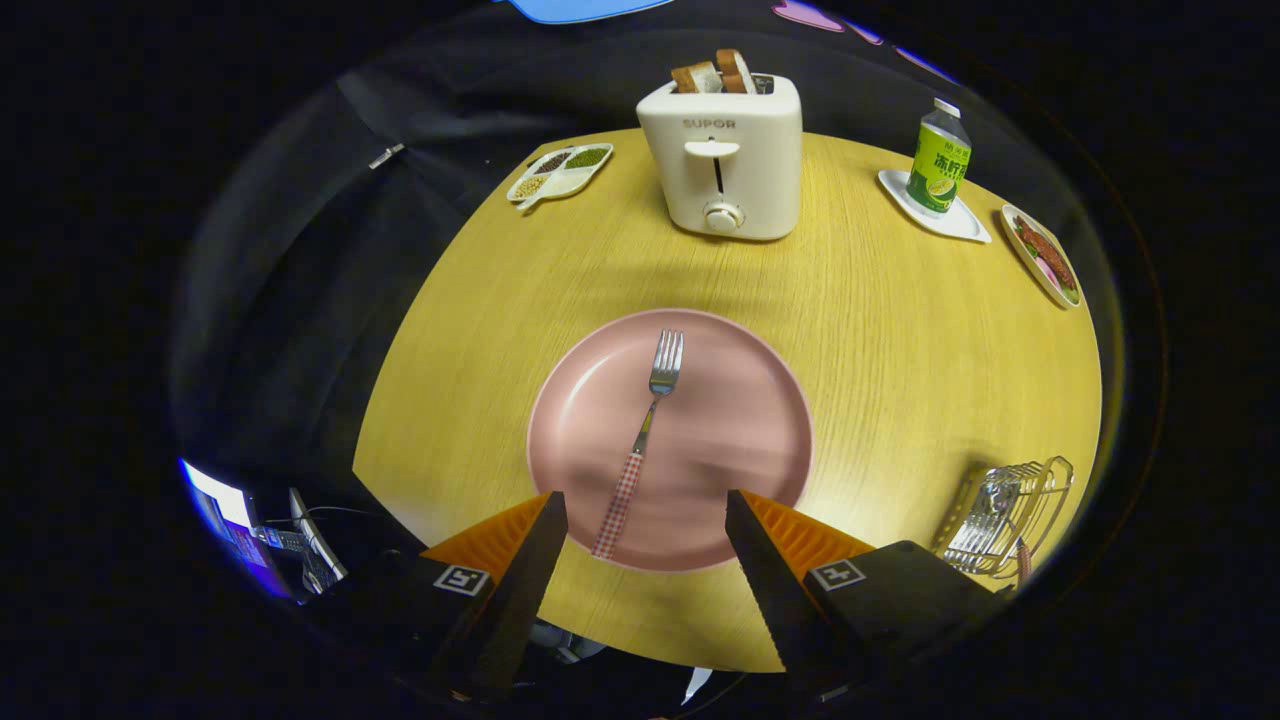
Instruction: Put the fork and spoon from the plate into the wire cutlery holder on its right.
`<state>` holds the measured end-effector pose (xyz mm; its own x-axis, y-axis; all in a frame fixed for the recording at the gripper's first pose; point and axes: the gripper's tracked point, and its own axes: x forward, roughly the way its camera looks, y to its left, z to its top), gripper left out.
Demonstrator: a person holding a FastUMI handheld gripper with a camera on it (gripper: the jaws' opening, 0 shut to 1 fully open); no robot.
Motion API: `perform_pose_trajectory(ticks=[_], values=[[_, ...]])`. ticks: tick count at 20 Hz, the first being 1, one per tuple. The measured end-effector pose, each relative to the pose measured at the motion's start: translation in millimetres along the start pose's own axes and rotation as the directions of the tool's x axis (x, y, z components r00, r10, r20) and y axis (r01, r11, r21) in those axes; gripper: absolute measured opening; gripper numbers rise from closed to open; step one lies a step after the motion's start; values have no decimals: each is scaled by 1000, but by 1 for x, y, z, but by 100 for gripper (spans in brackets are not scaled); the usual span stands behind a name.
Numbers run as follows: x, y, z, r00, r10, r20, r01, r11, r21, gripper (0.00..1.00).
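Fork: fork (645,432) lies alone on the pink plate (745,400), tines toward the toaster, checked handle pointing back toward the fingers; that handle end sits lower centre of the frame, so it is the natural part to pinch.
Spoon: a reddish handle tip seems to poke from the wire cutlery holder (1010,515); I judge the spoon is probably already inside, but the wires blur it too much to be sure.
Gripper: gripper (645,535) hangs above the near rim of the plate with its fingers spread wide and nothing between them but the end of the fork handle; neither finger touches it.
Holder: it stands at the lower right of the frame, well apart from the plate, near the table edge, so the fork needs a sideways carry to the right.
Table (880,330): toaster (722,160) with bread at upper centre, bottle (938,160) on a small white tray at upper right, divided dish (558,172) at upper left; all sit far behind the plate, clear of the work.
Step in hand: lining up over the handle, likely to descend and close on it.
Risk: a thin flat handle on a smooth plate may slide or pivot when pinched.
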<state>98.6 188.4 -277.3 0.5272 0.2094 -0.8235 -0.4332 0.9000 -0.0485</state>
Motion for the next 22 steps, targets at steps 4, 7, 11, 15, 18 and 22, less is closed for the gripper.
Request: perform_pose_trajectory(ticks=[4,7,11,15,18,22], values=[[29,0,-11,997,-67,-46,66,998,-25,100],[39,-2,-16,993,-100,-62,97,994,-45,98],[48,0,-21,990,-113,-88,110,993,-44,86],[50,-2,-20,989,-118,-86,115,993,-41,71],[50,-12,-18,986,-144,-80,141,989,-41,27],[44,-14,-19,993,-81,-83,77,996,-43,13]])
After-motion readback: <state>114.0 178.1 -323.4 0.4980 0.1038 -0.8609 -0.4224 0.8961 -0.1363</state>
